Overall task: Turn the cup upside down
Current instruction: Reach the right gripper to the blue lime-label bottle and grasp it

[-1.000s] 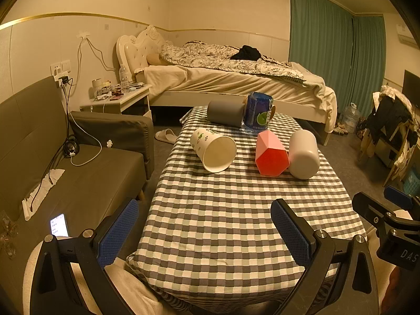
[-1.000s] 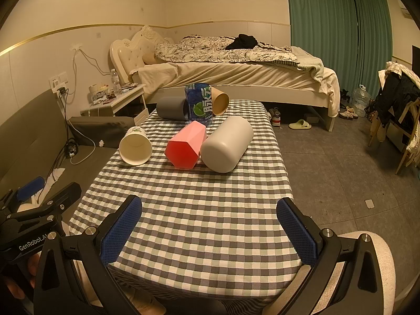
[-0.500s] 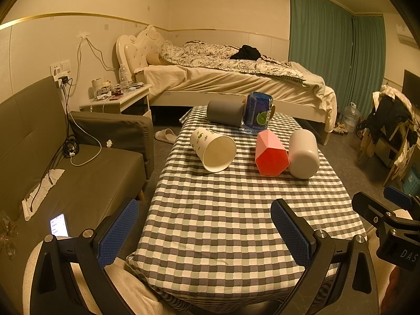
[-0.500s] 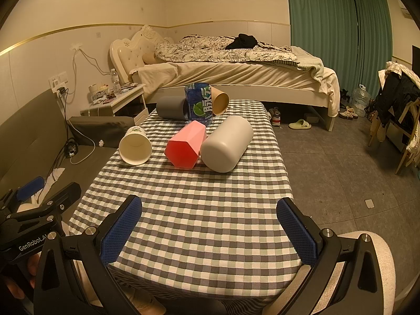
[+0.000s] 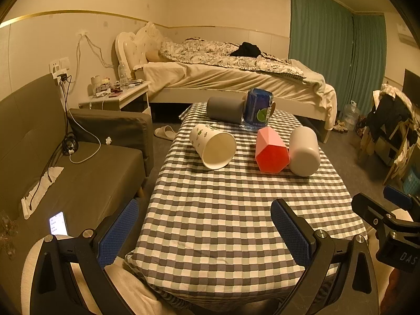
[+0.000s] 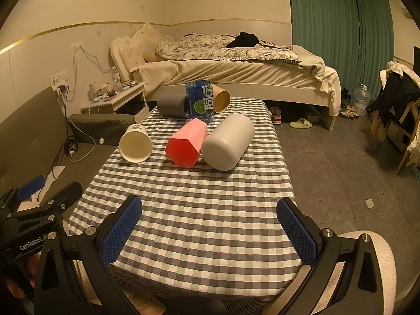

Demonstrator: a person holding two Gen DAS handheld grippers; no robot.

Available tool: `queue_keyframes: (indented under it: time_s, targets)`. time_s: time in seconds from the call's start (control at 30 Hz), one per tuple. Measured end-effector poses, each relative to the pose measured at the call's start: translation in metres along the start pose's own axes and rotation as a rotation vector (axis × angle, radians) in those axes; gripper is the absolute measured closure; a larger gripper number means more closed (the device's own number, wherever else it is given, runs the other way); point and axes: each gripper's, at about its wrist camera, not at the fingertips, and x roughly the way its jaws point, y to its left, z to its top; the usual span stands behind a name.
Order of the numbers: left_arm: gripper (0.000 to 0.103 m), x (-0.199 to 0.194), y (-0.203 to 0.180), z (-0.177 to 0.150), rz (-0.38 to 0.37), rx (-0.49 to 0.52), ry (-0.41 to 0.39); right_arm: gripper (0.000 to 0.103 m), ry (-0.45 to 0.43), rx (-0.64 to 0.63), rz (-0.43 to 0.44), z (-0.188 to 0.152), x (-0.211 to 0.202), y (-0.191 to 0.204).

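Observation:
Several cups lie on their sides on the checkered table (image 5: 223, 223) (image 6: 204, 210). A white paper cup (image 5: 212, 147) (image 6: 136, 144) lies with its mouth toward me. A pink faceted cup (image 5: 271, 151) (image 6: 187, 141) and a beige cup (image 5: 304, 151) (image 6: 228, 141) lie side by side. A grey cup (image 5: 224, 109) (image 6: 172, 105), a blue printed cup (image 5: 258, 111) (image 6: 200, 102) and a brown paper cup (image 6: 220, 101) lie at the far end. My left gripper (image 5: 204, 232) and right gripper (image 6: 208, 229) are open and empty over the near table edge.
A dark sofa (image 5: 78, 162) with a lit phone (image 5: 57, 223) runs along the left. A bed (image 5: 236, 78) stands behind the table, a nightstand (image 5: 118, 97) at its left. Chairs with clothes (image 6: 399, 110) stand right. Open floor (image 6: 341, 170) lies right of the table.

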Motion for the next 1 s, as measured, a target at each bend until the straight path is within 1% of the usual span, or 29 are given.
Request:
queue_keyframes:
  time_s: [0.07,0.27,0.33,0.47,0.7,0.87,1.0]
  targets:
    - [0.000,0.003,0.000,0.000,0.002,-0.003,0.007,0.000,0.004,-0.005,0.000,-0.005,0.005,0.003]
    - [0.000,0.012,0.003,0.009,0.014,-0.012,0.037,0.000,0.014,-0.013,0.000,0.003,0.005,0.002]
    - [0.000,0.017,0.006,0.017,0.015,-0.026,0.047,0.000,0.016,-0.020,0.004,0.011,0.008,0.002]
    - [0.000,0.037,0.012,0.039,0.047,-0.032,0.064,0.000,0.025,-0.030,0.007,0.035,0.026,0.001]
    - [0.000,0.087,0.026,0.077,0.085,-0.042,0.062,0.000,0.064,-0.015,0.035,0.090,0.088,-0.003]
    - [0.000,0.128,0.038,0.109,0.093,-0.068,0.065,0.000,0.084,-0.029,0.025,0.132,0.145,-0.001]
    - [0.000,0.158,0.038,0.134,0.101,-0.050,0.057,0.000,0.119,-0.039,0.035,0.160,0.191,0.007]
